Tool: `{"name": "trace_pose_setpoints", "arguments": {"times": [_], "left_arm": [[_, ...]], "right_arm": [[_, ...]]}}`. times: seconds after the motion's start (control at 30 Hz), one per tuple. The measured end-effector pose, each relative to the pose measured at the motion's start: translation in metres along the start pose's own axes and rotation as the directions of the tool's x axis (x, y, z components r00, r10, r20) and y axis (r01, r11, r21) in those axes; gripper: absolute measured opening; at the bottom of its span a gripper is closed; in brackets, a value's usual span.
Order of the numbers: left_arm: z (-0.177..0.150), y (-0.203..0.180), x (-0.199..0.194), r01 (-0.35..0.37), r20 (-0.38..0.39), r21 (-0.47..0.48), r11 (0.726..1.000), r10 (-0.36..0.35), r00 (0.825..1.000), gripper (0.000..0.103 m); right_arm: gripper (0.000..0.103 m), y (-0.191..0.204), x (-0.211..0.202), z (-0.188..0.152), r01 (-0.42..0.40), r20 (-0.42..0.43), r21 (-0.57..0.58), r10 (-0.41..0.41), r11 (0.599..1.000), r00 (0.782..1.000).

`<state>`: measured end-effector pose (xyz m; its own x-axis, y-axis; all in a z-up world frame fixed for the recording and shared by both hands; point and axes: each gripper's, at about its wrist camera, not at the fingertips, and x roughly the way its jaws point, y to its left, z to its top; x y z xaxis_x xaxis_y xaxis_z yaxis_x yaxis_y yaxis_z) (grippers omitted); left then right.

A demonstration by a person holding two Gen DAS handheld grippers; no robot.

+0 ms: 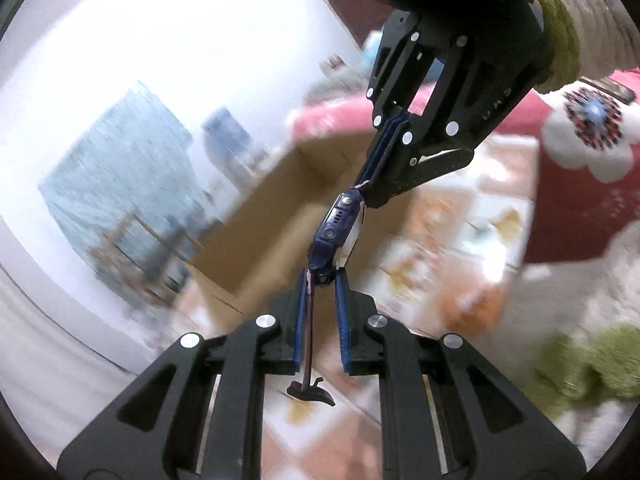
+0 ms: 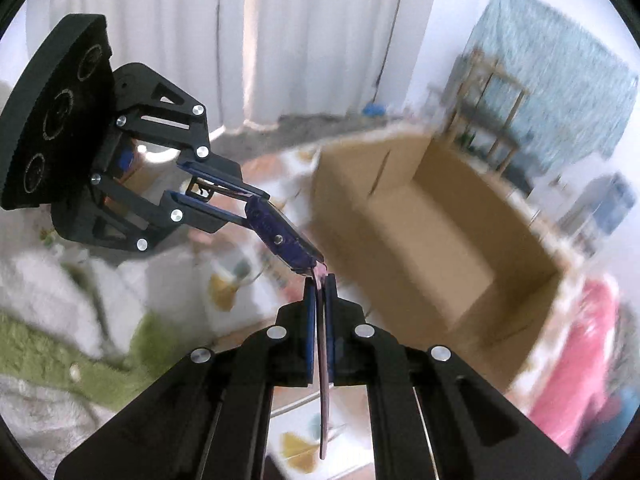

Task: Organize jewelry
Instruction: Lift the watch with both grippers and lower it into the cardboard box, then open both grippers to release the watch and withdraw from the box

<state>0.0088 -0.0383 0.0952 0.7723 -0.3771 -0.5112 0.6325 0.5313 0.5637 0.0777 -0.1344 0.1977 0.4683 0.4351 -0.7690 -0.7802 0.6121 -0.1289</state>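
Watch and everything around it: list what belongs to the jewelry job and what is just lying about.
In the job:
watch, purple case, a strap in each gripper
left gripper
right gripper
cardboard box, open, probably its destination

Lying about:
green and white rug
pink cloth
wooden rack

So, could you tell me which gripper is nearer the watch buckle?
Left: the buckle hangs inside the left gripper; the right gripper pinches the watch at its far end.

A surface (image 2: 240,292) under a pale printed cloth carries an open cardboard box (image 2: 432,232); a pink cloth (image 2: 588,344) lies just beside the box.
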Motion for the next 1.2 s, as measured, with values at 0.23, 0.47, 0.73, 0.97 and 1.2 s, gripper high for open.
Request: {"name": "trace_pose_setpoints", "arguments": {"times": [0.23, 0.47, 0.73, 0.97, 1.2], "left_arm": [[0.028, 0.072, 0.057, 0.034, -0.001, -0.007, 0.999, -0.034, 0.999, 0.013], [0.021, 0.121, 0.177, 0.186, -0.226, -0.106, 0.977, -0.206, 0.952, 0.014], [-0.005, 0.125, 0.263, 0.292, -0.452, -0.234, 0.927, -0.370, 0.812, 0.018], [-0.009, 0.144, 0.273, 0.284, -0.440, -0.332, 0.900, -0.414, 0.797, 0.019], [-0.006, 0.168, 0.245, 0.257, -0.350, -0.366, 0.895, -0.388, 0.853, 0.034]], "right_arm": [[0.005, -0.090, 0.017, 0.049, -0.029, 0.008, 0.042, 0.028, 0.999, 1.000], [0.005, -0.178, 0.130, 0.065, -0.135, -0.176, 0.181, 0.167, 0.974, 0.970], [0.005, -0.215, 0.233, 0.052, -0.213, -0.412, 0.342, 0.350, 0.915, 0.841], [0.014, -0.227, 0.271, 0.045, -0.177, -0.508, 0.385, 0.369, 0.906, 0.778], [0.033, -0.220, 0.269, 0.046, -0.118, -0.537, 0.328, 0.287, 0.937, 0.793]]}}
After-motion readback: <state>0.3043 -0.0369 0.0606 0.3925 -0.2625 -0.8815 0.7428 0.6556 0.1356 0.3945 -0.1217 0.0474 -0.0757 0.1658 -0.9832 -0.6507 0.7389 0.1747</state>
